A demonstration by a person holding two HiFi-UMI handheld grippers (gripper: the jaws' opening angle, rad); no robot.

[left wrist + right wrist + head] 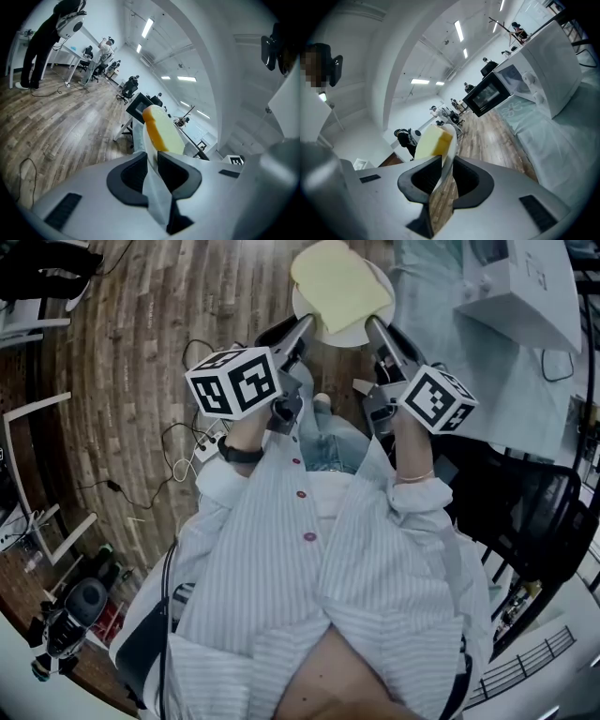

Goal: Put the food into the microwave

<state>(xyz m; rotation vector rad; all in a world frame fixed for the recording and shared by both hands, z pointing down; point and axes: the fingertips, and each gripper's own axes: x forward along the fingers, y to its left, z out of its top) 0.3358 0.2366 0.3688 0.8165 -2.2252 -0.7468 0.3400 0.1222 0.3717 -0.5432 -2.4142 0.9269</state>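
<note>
- Wood-plank floor in what looks like a big open office or lab. Desks and chairs sit way off past the jaws.
- The person in the striped shirt has everything up in the air in front of them.
- Left hand-held gripper is clamped on one rim of a white plate. Right hand-held gripper is pinched on the opposite rim.
- So the plate hangs between the two, just ahead of both, with nothing under it but floor.
- The food is a bread slice, pale yellow with an orange-ish crust. It lies flat on the plate, right past both sets of jaws.
- White microwave sits on a cloth-covered tabletop. That's ahead and off to the right of the right hand-held gripper, well apart from the plate.
- Its dark door panel looks swung open in the right gripper view, but I wouldn't swear to it.
- Progress-wise, I'd say the pickup is sorted and this is the carry.
- What's left: close the gap to the microwave, slide the plate through the opening, set it down and let go on both sides.
- My guess for the tricky bit is keeping both grips level so the bread doesn't slide off.
</note>
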